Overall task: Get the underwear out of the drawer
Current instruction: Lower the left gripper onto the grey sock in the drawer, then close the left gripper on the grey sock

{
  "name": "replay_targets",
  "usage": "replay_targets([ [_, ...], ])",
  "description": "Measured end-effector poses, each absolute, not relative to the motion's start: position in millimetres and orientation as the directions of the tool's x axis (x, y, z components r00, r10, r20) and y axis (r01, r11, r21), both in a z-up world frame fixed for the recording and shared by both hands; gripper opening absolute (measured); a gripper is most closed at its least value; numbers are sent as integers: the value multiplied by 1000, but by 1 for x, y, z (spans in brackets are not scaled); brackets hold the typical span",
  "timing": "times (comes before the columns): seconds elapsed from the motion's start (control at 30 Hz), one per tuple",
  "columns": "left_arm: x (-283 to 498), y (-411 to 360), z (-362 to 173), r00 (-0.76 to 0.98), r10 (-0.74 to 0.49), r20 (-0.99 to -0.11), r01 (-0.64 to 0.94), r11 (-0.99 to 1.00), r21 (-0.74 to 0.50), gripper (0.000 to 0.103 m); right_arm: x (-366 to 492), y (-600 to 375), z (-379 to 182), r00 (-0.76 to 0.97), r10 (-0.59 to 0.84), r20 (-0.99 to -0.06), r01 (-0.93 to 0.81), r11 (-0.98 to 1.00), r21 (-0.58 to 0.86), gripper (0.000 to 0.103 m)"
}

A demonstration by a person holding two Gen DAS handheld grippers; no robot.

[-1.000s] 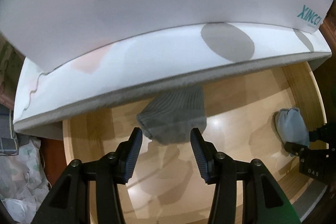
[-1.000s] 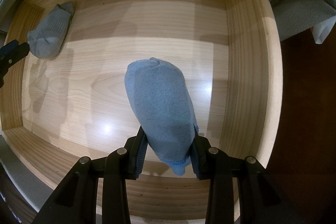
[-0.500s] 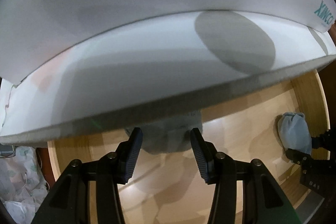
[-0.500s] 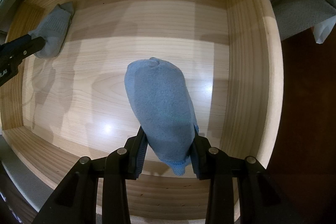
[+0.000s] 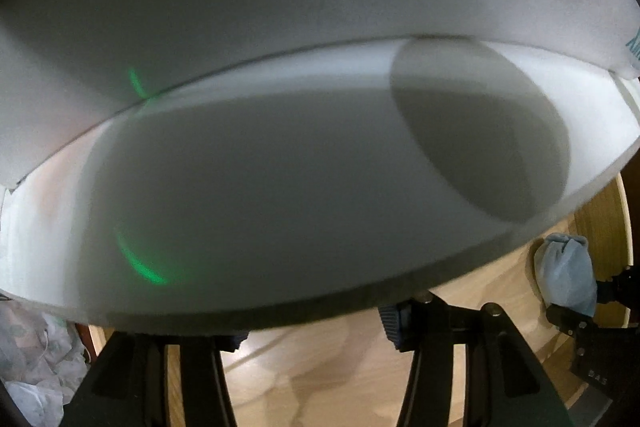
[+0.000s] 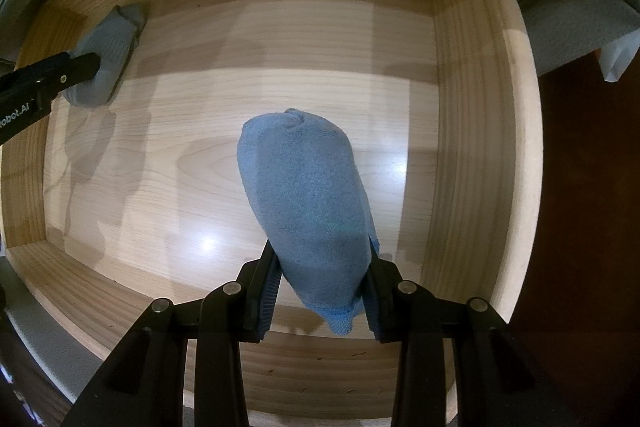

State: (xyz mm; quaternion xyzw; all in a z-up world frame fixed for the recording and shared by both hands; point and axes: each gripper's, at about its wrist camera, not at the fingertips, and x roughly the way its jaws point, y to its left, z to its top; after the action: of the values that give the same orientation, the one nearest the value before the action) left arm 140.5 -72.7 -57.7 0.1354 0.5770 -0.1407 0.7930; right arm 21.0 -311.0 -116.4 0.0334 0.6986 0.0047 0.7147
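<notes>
My right gripper point(image 6: 320, 291) is shut on a blue folded piece of underwear point(image 6: 308, 203), which it holds over the floor of the wooden drawer point(image 6: 472, 147). The blue piece also shows at the right in the left wrist view point(image 5: 566, 277). A grey folded piece point(image 6: 106, 57) lies in the drawer's far left corner. One finger of my left gripper point(image 6: 56, 73) reaches over its near end. In the left wrist view a white mattress edge point(image 5: 280, 167) hides the left gripper's fingertips and the grey piece. One blue pad point(image 5: 390, 323) shows below it, spaced wide from the other finger.
The white mattress overhangs the drawer's back and fills most of the left wrist view. A grey bed base point(image 6: 568, 11) stands past the drawer's right wall. Crumpled plastic bags point(image 5: 36, 359) lie at the lower left outside the drawer.
My left gripper has moved forward under the mattress edge, onto the grey piece, and its fingertips are now hidden. My right gripper holds still with the blue piece.
</notes>
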Motion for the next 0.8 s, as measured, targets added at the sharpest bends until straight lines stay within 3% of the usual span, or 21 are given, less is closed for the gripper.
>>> replay_targets([
  [0.27, 143, -70, -60, 309, -66, -949, 359, 932, 53, 52, 21, -312, -117, 24, 56, -998, 41, 998, 57, 34],
  [0.47, 144, -65, -60, 307, -44, -951, 349, 934, 70, 25, 20, -313, -117, 24, 56, -998, 41, 998, 57, 34],
  [0.8, 138, -54, -59, 256, -36, -966, 334, 941, 54, 12, 20, -314, -118, 23, 56, -998, 39, 998, 57, 34],
])
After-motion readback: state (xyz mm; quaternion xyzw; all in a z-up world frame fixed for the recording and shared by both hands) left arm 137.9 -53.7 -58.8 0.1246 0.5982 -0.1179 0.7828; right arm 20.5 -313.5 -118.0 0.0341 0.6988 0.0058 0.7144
